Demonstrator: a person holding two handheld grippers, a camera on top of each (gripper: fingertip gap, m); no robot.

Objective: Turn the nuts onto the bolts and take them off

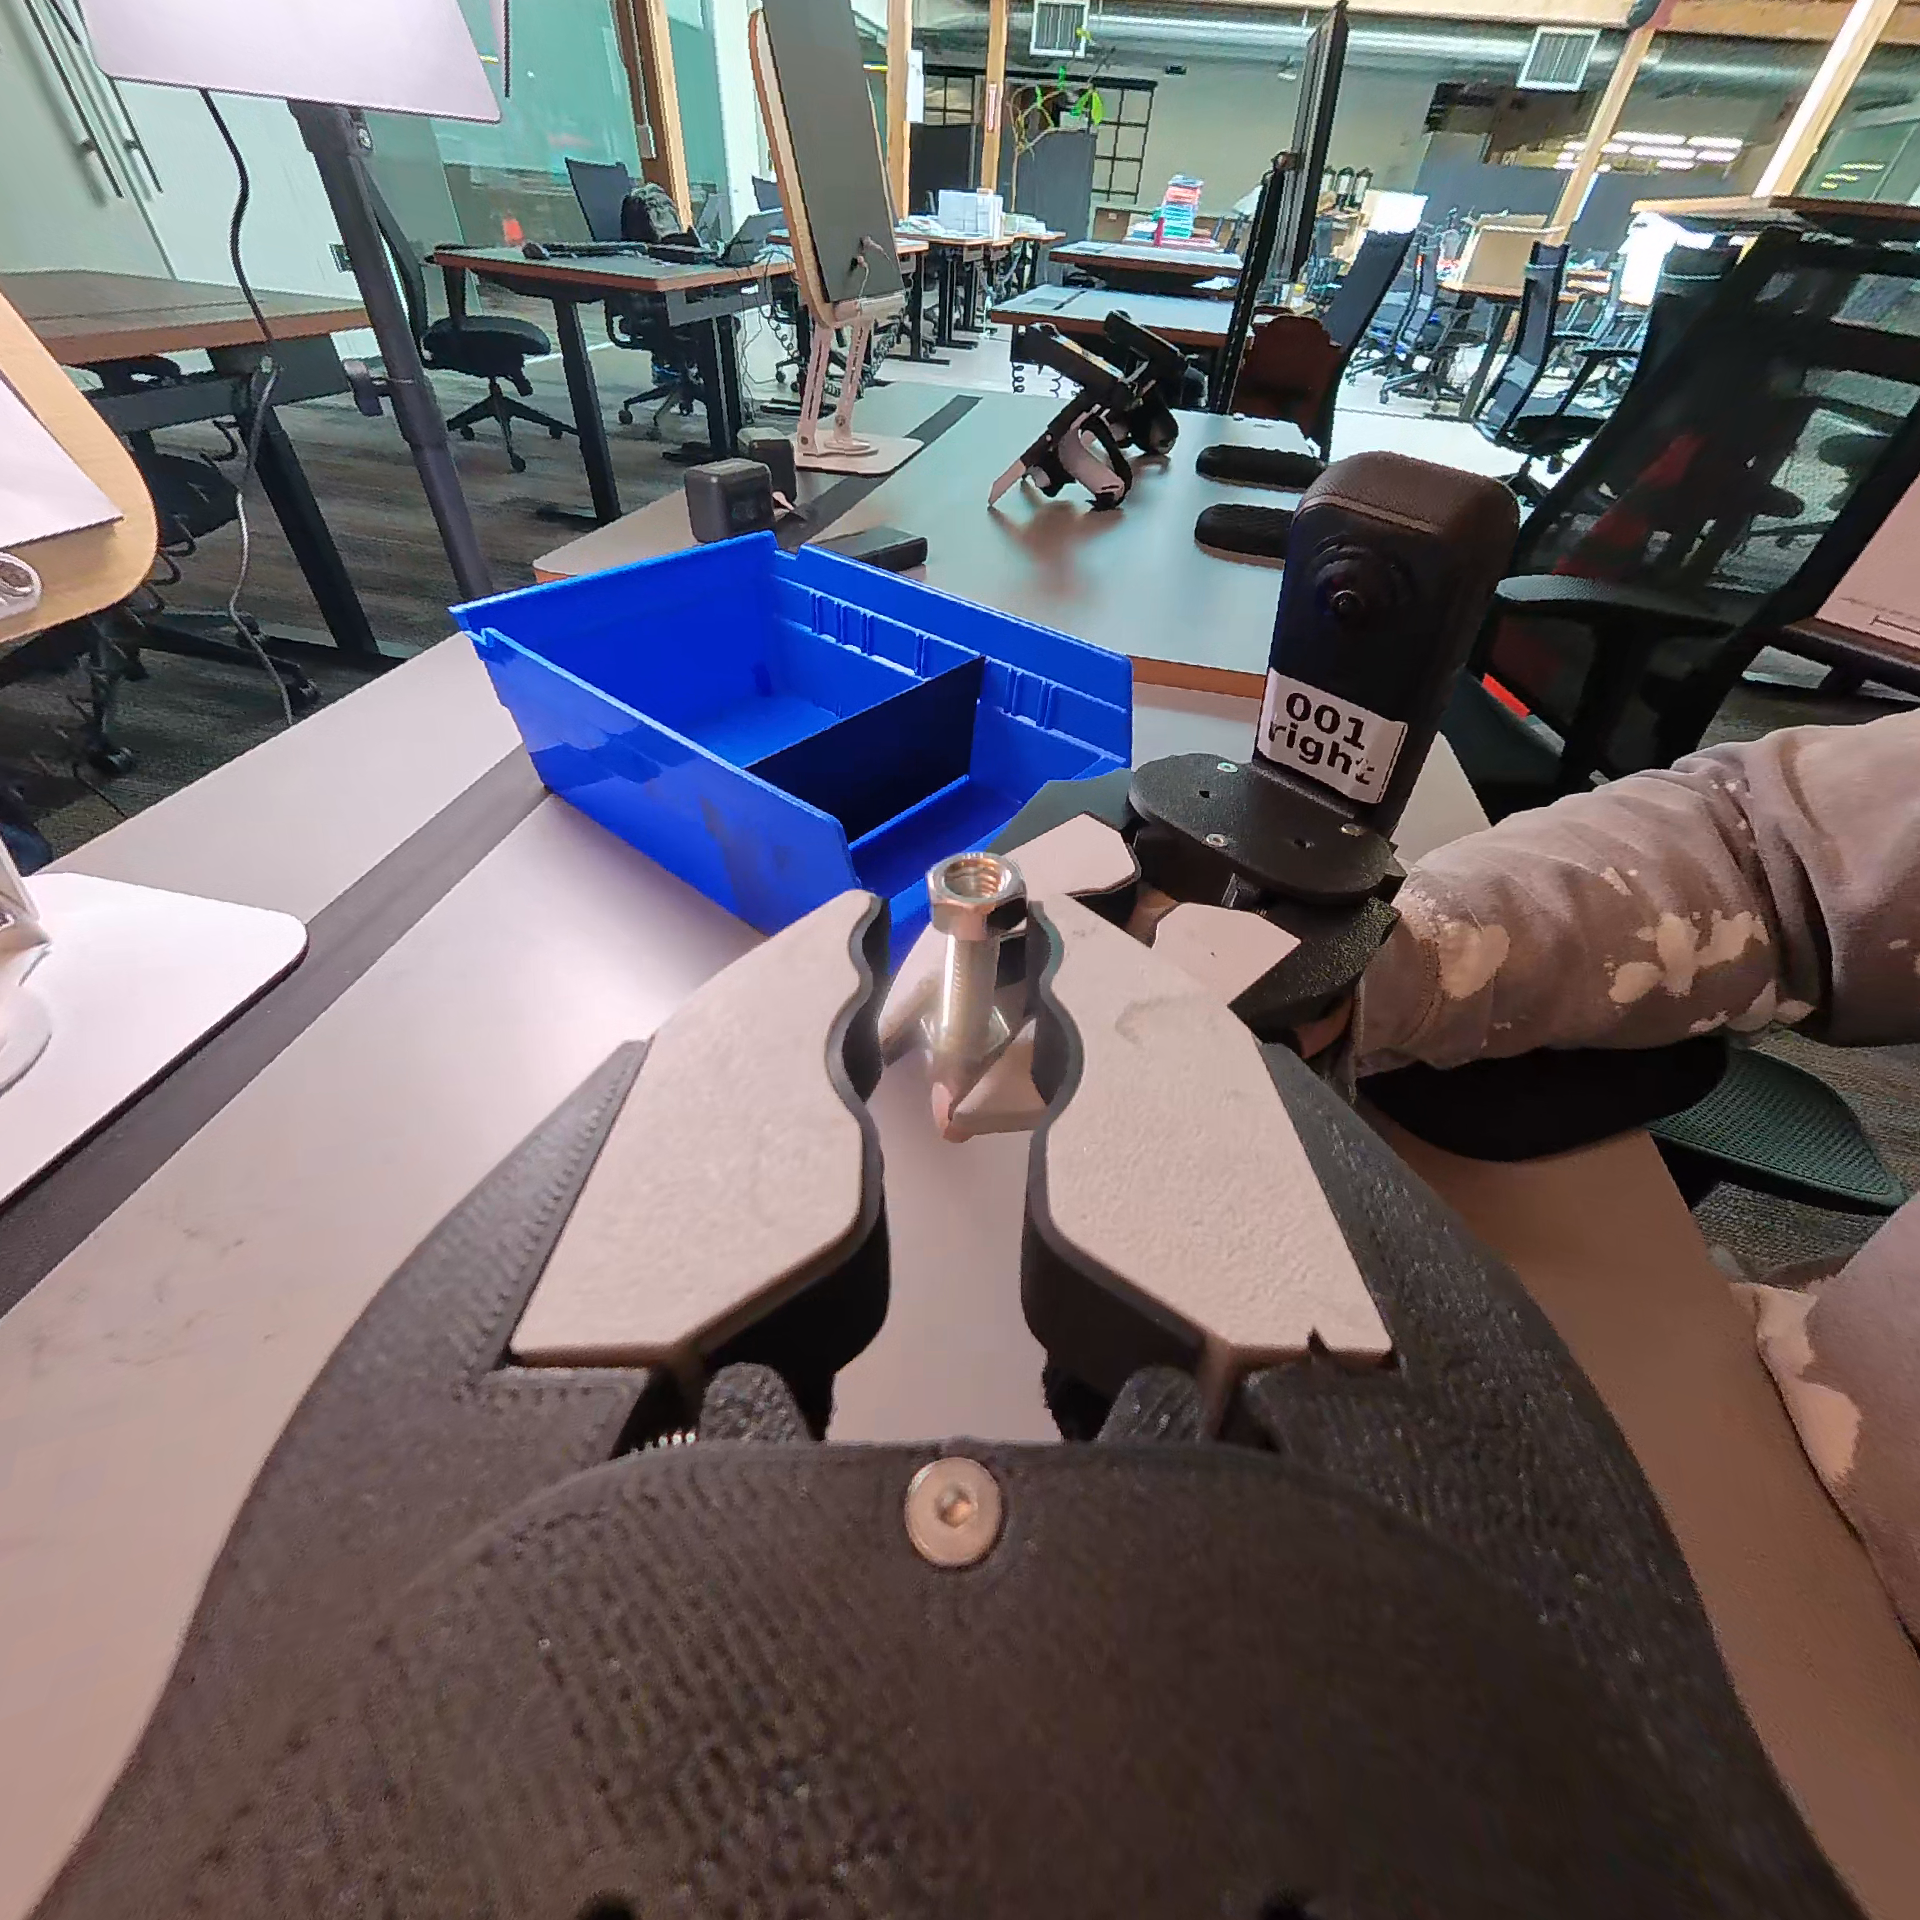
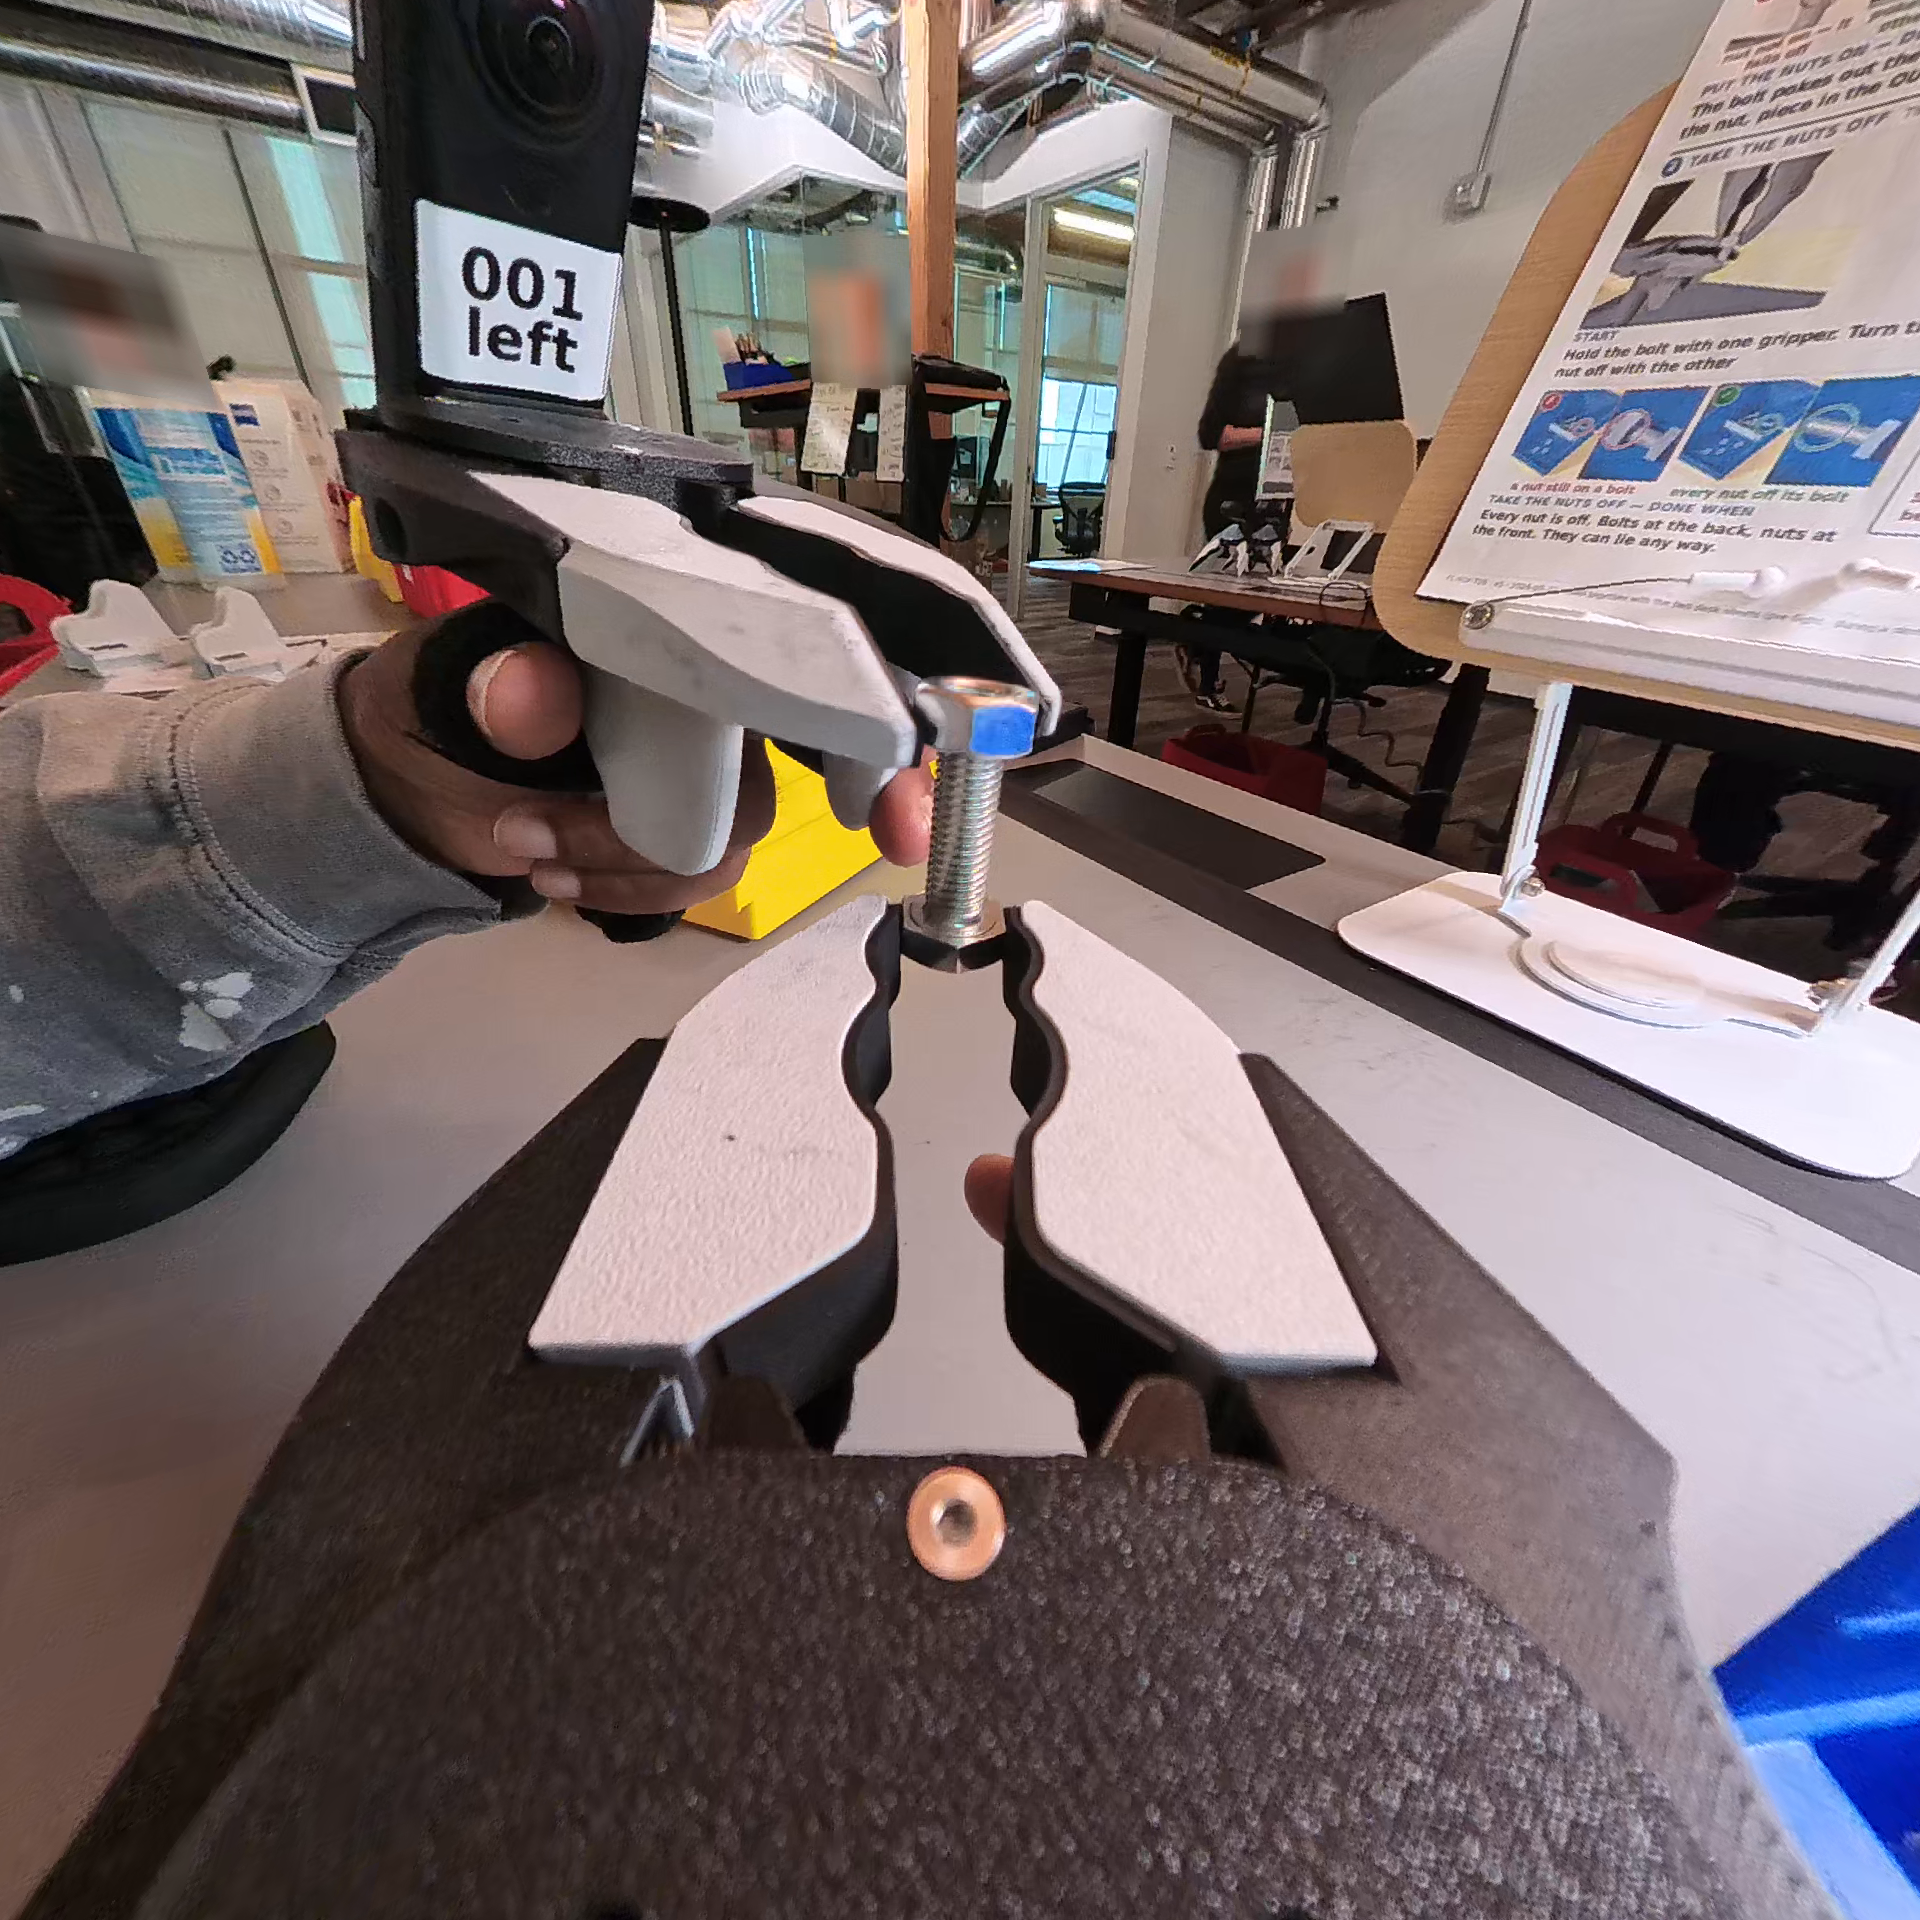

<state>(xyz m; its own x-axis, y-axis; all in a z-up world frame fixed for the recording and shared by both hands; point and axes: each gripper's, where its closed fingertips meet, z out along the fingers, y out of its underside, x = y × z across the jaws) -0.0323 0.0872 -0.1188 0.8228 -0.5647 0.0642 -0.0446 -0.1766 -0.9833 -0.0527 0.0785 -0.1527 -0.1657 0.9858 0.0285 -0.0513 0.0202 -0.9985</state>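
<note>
While the bolt (image 2: 962,831) stands upright above the grey table (image 2: 1455,1195), its threaded silver shank runs between two hexagonal ends. At the top sits the nut (image 2: 982,715), shiny, with a blue reflection on one flat; at the bottom is the hex head (image 2: 951,923). From the left wrist view the nut (image 1: 975,890) shows its threaded bore from above, and the shank (image 1: 961,992) drops down to the head (image 1: 956,1049). The left gripper (image 2: 977,717) comes in from the left and pinches the nut between its fingertips. The right gripper (image 2: 951,935) lies low and level, its fingertips closed on the head, with a narrow gap left farther back between the pads (image 2: 748,1143). A blue bin (image 1: 665,727) with a dark divider sits just beyond the bolt, apparently empty. A white stand (image 2: 1621,997) holding an instruction sheet rests on the table to the right
</note>
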